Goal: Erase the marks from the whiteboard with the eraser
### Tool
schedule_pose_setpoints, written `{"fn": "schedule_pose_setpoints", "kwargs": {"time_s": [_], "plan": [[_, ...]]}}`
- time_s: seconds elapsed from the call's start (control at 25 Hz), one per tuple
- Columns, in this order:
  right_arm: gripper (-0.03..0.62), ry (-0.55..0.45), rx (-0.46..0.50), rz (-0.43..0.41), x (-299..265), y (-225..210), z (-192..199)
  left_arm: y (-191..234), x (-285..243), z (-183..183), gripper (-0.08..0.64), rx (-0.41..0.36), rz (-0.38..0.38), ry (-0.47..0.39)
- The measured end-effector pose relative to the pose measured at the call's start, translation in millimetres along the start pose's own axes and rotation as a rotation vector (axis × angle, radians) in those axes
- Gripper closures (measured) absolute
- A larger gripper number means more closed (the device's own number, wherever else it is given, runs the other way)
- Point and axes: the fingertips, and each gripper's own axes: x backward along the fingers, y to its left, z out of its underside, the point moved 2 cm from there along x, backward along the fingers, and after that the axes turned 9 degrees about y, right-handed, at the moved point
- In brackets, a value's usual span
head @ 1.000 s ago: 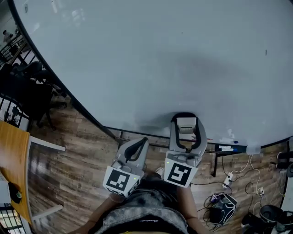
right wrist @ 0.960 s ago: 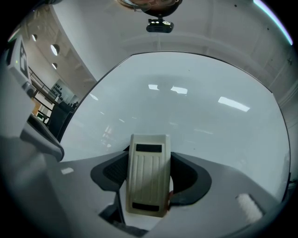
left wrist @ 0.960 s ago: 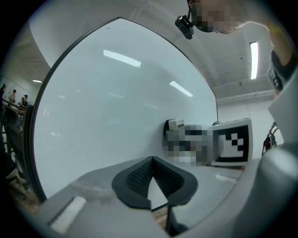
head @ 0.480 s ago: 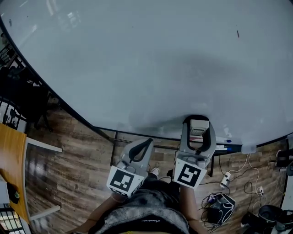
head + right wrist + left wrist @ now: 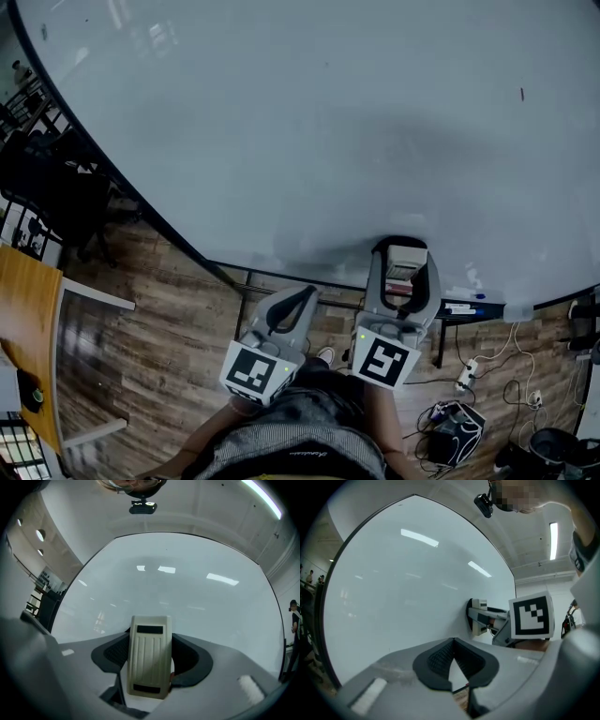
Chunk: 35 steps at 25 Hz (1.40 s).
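The whiteboard (image 5: 309,122) fills the upper head view, with one small dark mark (image 5: 522,94) at its upper right. My right gripper (image 5: 403,247) is shut on a beige ribbed eraser (image 5: 406,262) near the board's lower edge. The left gripper view shows the eraser (image 5: 478,616) with its dark face against the whiteboard (image 5: 403,583). The eraser (image 5: 149,660) stands between the right gripper's (image 5: 150,654) pads, before the whiteboard (image 5: 178,583). My left gripper (image 5: 306,292) hangs lower left of it, shut and empty, and is off the board. The left gripper's (image 5: 453,649) pads meet.
A marker tray (image 5: 461,306) runs under the board's lower right edge. Cables and a power strip (image 5: 466,375) and a dark bag (image 5: 455,429) lie on the wooden floor at the right. Dark chairs (image 5: 56,192) and an orange desk (image 5: 23,319) stand at the left.
The right gripper with the eraser has shifted a little right along the board's lower edge, and the left gripper went with it. The head view has swayed.
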Motion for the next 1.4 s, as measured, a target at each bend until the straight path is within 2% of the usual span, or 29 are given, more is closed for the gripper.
{"fn": "schedule_pose_setpoints", "kwargs": {"time_s": [0.24,0.6,0.76,0.88,1.0,1.16,1.32,1.4], "plan": [[0.327,0.008,-0.006,-0.022,-6.1,51.2,-9.9,36.8,24.0,-0.6,0.561,-0.032,0.001,0.007],[0.327,-0.004,0.002,-0.028,-14.5,119.3,-26.3,94.2,61.9,2.5,0.561,-0.026,-0.008,0.004],[0.327,-0.017,0.002,-0.035,-18.6,152.2,-32.9,121.3,79.8,2.6,0.561,-0.055,-0.015,-0.01],[0.327,-0.019,0.002,-0.035,-20.7,175.2,-37.3,140.9,95.1,3.5,0.561,-0.055,-0.028,-0.007],[0.327,-0.025,0.018,-0.051,-23.3,196.2,-40.6,154.7,105.8,3.8,0.561,-0.017,-0.034,-0.014],[0.327,-0.021,0.027,-0.087,-25.7,228.8,-43.5,173.0,122.4,9.7,0.561,-0.039,-0.044,-0.011],[0.327,-0.017,0.053,-0.084,-27.2,248.3,-47.3,187.6,137.5,10.2,0.561,-0.016,-0.052,-0.019],[0.327,-0.014,0.05,-0.073,-27.4,250.7,-48.0,193.8,142.0,11.8,0.561,-0.035,-0.052,-0.018]]}}
